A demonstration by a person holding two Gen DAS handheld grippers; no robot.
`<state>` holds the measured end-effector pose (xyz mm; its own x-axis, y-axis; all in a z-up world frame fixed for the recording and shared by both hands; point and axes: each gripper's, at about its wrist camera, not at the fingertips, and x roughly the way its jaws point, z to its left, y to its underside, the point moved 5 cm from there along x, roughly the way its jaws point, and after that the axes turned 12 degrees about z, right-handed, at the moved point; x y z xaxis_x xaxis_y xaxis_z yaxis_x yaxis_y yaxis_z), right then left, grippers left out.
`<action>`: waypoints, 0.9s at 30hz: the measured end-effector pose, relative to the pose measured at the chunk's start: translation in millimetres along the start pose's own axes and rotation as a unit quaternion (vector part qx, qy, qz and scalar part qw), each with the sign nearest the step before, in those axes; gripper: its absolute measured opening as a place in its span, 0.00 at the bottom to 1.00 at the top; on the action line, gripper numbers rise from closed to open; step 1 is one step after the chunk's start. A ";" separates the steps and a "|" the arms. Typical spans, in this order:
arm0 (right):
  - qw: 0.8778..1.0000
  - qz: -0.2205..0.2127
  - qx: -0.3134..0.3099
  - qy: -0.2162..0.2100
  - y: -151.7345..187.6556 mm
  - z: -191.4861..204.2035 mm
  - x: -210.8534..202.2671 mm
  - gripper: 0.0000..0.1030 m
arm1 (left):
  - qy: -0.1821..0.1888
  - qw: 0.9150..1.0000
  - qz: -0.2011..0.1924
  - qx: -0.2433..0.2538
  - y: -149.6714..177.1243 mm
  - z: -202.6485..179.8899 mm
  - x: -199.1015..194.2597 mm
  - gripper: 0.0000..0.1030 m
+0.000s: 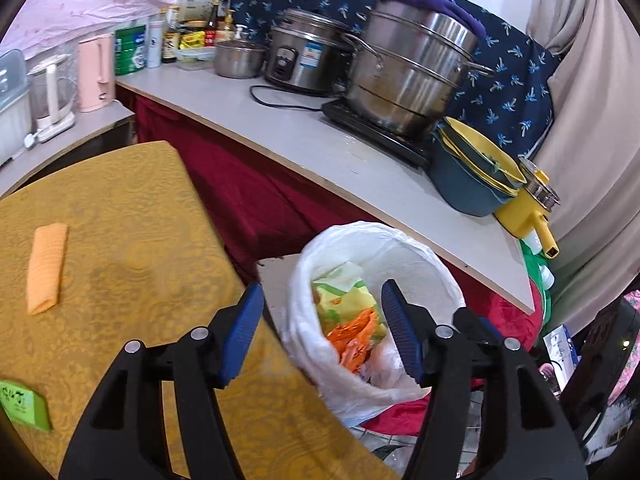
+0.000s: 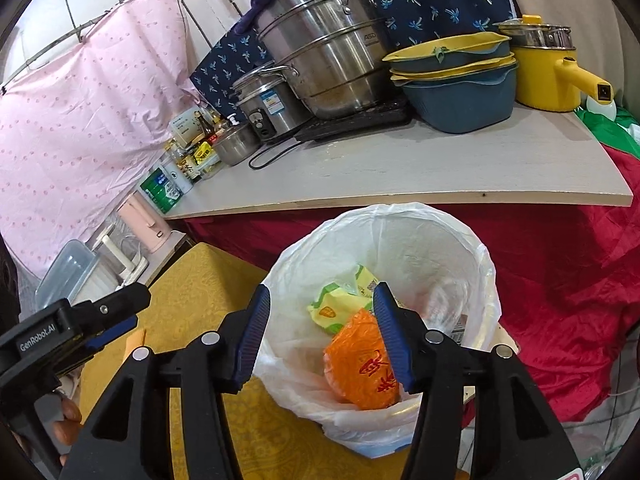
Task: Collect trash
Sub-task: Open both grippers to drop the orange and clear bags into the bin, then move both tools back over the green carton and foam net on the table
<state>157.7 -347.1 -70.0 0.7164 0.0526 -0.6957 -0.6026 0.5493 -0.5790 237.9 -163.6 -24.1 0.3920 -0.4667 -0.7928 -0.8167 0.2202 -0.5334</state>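
1. Left gripper (image 1: 324, 334) hangs over the white-lined trash bin (image 1: 432, 268), jaws apart, gripping nothing.
2. Right gripper (image 2: 320, 340) likewise gapes empty above it.
3. Orange wrapper (image 2: 366, 364) and yellow-green packet (image 2: 340, 308) lie inside the bin.

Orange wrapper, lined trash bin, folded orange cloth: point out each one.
orange wrapper (image 2: 364, 364), right wrist view, on its printed top face.
lined trash bin (image 2: 486, 268), right wrist view, on the white liner over the rim.
folded orange cloth (image 1: 47, 266), left wrist view, on its middle.
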 end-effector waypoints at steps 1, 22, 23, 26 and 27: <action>1.000 0.000 -0.002 -0.001 0.9 3.1 -2.1 0.52 | -0.003 1.000 -0.002 -0.001 1.7 3.0 -3.5 0.59; 0.996 0.006 -0.078 -0.033 47.2 108.8 -33.2 0.62 | -0.061 0.993 -0.041 -0.092 55.5 106.5 -89.9 0.77; 0.996 0.009 -0.082 -0.036 50.4 114.7 -32.8 0.62 | -0.065 0.992 -0.043 -0.097 59.4 112.6 -93.6 0.78; 0.994 0.016 -0.094 -0.043 61.9 131.5 -31.1 0.62 | -0.079 0.989 -0.043 -0.115 72.0 132.8 -102.9 0.79; 0.994 0.019 -0.099 -0.046 65.5 137.5 -30.1 0.62 | -0.085 0.988 -0.042 -0.123 76.8 140.6 -106.3 0.79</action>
<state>145.0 -198.0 -28.5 0.7147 0.1508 -0.6829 -0.6814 0.3702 -0.6314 193.0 23.4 -22.2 0.5118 -0.3193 -0.7976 -0.8477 -0.0372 -0.5291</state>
